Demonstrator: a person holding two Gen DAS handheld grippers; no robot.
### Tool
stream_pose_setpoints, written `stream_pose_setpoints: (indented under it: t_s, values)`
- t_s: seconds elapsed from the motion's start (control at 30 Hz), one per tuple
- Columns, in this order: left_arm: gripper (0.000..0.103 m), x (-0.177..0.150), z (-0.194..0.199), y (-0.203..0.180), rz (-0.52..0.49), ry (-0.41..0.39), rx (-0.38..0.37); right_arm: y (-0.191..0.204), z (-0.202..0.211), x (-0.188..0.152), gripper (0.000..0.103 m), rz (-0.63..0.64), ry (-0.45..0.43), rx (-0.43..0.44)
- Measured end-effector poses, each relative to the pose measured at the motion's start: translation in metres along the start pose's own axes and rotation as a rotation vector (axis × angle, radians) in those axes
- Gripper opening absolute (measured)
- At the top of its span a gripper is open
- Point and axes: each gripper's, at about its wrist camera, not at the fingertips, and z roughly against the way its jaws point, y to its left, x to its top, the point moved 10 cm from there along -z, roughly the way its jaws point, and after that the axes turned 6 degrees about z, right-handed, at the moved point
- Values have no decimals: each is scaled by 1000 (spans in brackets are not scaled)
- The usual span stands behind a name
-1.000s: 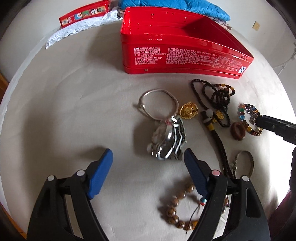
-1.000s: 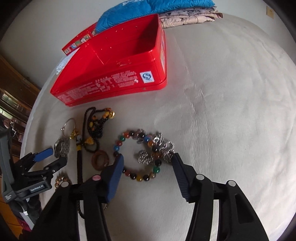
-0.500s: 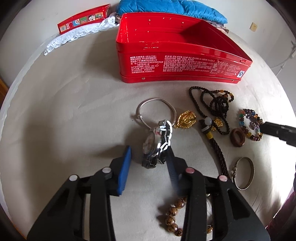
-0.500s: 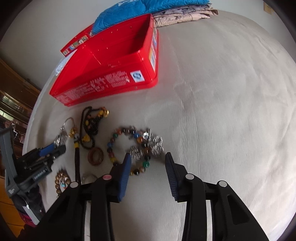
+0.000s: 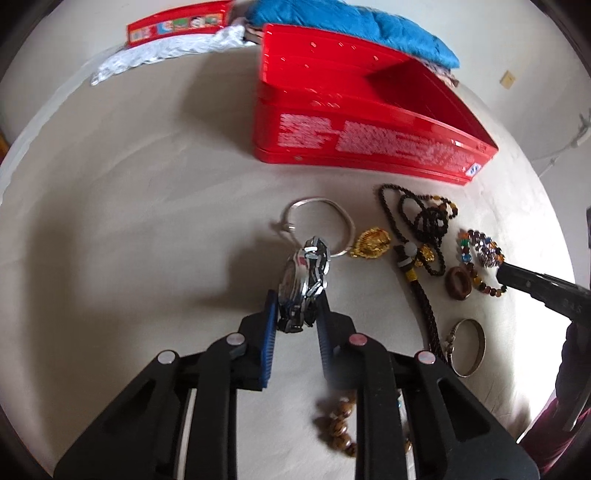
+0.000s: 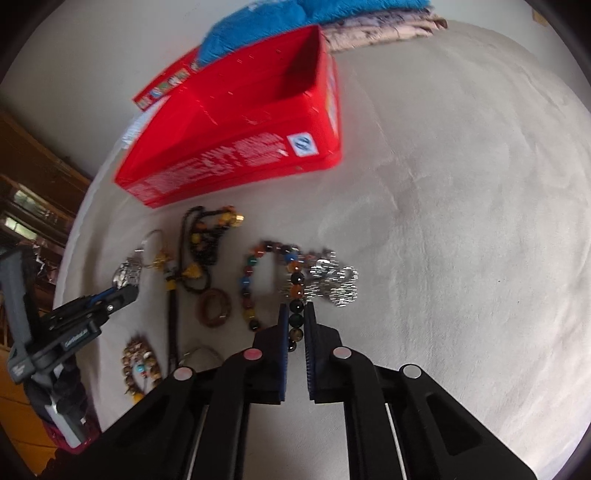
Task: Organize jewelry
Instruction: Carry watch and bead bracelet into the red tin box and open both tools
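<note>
My left gripper (image 5: 295, 317) is shut on a silver metal watch (image 5: 304, 278) and holds it upright over the cream cloth; it also shows in the right wrist view (image 6: 127, 275). My right gripper (image 6: 296, 321) is shut on a multicoloured bead bracelet (image 6: 291, 280) with silver charms (image 6: 332, 282); the bracelet also shows in the left wrist view (image 5: 480, 254). An open red tin box (image 5: 354, 122) stands behind the jewellery, empty as far as I see, and shows in the right wrist view too (image 6: 240, 136).
On the cloth lie a thin silver bangle (image 5: 317, 221), a gold pendant (image 5: 371, 243), a dark bead necklace (image 5: 424, 221), a brown ring (image 5: 458, 282), a metal bangle (image 5: 467, 347) and a wooden bead bracelet (image 5: 336, 428). The tin's lid (image 5: 177, 22) and blue cloth (image 5: 351, 22) lie behind.
Both grippers closed: the left on the watch, now lifted upright, the right on the bead bracelet. Both views shifted towards the red box.
</note>
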Motion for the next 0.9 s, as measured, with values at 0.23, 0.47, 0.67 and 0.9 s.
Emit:
stream_pose_setpoints:
  t_s: [0.23, 0.47, 0.67, 0.9]
  values:
    - [19, 7, 34, 3, 5, -55, -40, 24, 33, 18, 7, 51, -64, 50]
    - [19, 37, 54, -11, -11, -98, -54, 40, 53, 50, 7, 87, -113, 56]
    - [19, 79, 72, -40, -54, -150, -84, 56, 75, 101, 7, 106, -185, 73]
    - [19, 143, 48, -70, -66, -185, -115, 54, 64, 169, 7, 93, -257, 18]
